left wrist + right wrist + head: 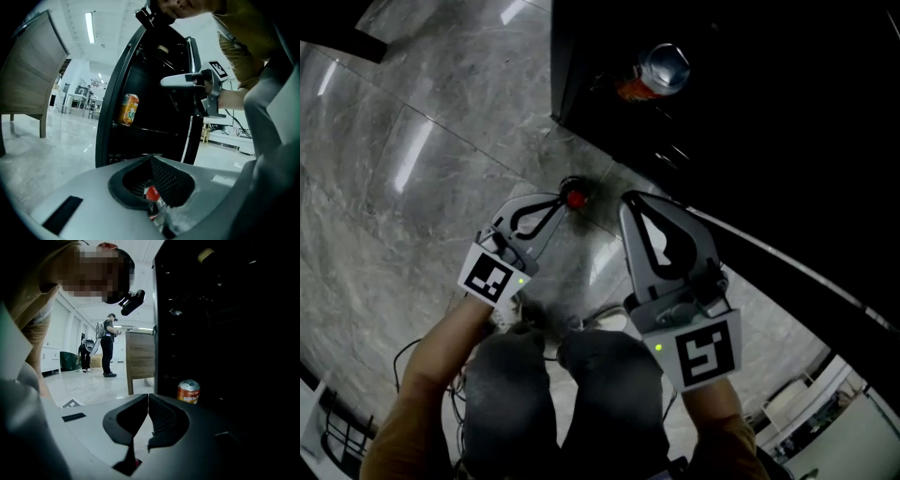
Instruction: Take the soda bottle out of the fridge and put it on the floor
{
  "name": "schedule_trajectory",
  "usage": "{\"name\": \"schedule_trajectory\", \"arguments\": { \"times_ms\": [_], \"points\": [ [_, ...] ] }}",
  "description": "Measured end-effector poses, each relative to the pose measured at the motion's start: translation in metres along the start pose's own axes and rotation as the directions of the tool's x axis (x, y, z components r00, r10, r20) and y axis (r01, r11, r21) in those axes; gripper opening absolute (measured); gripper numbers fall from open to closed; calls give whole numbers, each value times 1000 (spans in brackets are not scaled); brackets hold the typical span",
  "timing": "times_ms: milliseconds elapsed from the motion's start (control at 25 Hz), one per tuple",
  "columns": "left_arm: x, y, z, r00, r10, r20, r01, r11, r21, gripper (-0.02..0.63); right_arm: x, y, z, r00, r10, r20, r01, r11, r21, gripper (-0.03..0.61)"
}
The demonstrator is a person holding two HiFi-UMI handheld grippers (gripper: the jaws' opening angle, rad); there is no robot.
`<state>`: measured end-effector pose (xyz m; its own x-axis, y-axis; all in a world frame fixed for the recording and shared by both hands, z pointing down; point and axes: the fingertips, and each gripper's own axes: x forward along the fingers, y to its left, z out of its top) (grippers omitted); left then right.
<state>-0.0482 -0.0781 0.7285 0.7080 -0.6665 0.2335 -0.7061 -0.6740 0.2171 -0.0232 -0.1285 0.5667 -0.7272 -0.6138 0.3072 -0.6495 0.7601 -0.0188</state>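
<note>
Grey veined marble floor [403,150] fills most of my head view, glossy with strip-light reflections. At upper right stands the tall black fridge [750,131], open, its inside so dark that I make out little beyond shelf edges. Both tools hover low in front of it, side by side.

My left gripper [560,199] has its jaws pressed together with nothing pinched; its own view shows the two pads meeting at the tip. My right gripper [628,197] is the same, pads together and empty, aimed into the fridge.

On a shelf inside sits an upright orange drinks can with a silver top [661,73]. It is not what I was asked for, so I judge it should be left alone.

The small clear plastic soda bottle with a red cap [574,198] stands upright on the floor just in front of the fridge, just beyond the left tips and between the two grippers. Through the gap under the left jaws I see its cap and neck apart from the pads. I read that as the bottle set down and released, so the task looks finished.
</note>
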Motion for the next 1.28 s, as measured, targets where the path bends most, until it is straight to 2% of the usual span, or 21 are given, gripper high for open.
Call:
{"name": "schedule_trajectory", "arguments": {
  "times_ms": [40, 160, 200, 280, 320, 360, 520, 600, 760, 1040, 1280],
  "points": [
    [0, -1, 9, 1000, 0, -3, 0, 1000, -5, 2, 1, 5, 7, 1000, 14, -2, -14, 1000, -2, 2],
    [-5, -16, 41, 999, -53, -14, 54, 995, 88, 0, -2, 20, 23, 999, 46, -29, -46, 999, -2, 1],
    [-10, -24, 49, 998, -55, -28, 57, 996, 69, 0, -7, 24, 27, 997, 52, -50, -52, 999, 5, 1],
    [-22, -33, 61, 998, -16, -58, 13, 999, -52, 1, -16, 30, 38, 995, 59, -82, -58, 998, 19, 0],
    [-29, -33, 69, 998, 8, -68, -14, 996, -89, 0, -18, 31, 46, 995, 60, -84, -58, 998, 24, 0],
    [-35, -32, 77, 997, 23, -77, -30, 995, -93, 1, -20, 34, 53, 995, 62, -83, -59, 998, 30, 0],
    [-56, -47, 103, 996, 29, -87, -31, 999, -31, 0, -36, 45, 70, 991, 72, -111, -66, 996, 57, 1],
    [-64, -62, 116, 996, 22, -89, -24, 999, -29, 0, -47, 46, 83, 990, 62, -125, -52, 996, 79, 2],
    [-78, -76, 153, 995, 36, -95, -41, 998, -47, 0, -64, 42, 124, 995, 18, -101, -12, 998, 57, 0],
    [-91, -89, 234, 996, 62, -57, -63, 998, -5, 1, -107, 30, 168, 992, -51, -114, 58, 996, 65, 0],
    [-105, -102, 282, 997, 74, -34, -74, 997, 15, 1, -125, 39, 212, 994, -66, -90, 71, 996, 54, 0]
  ]
}}
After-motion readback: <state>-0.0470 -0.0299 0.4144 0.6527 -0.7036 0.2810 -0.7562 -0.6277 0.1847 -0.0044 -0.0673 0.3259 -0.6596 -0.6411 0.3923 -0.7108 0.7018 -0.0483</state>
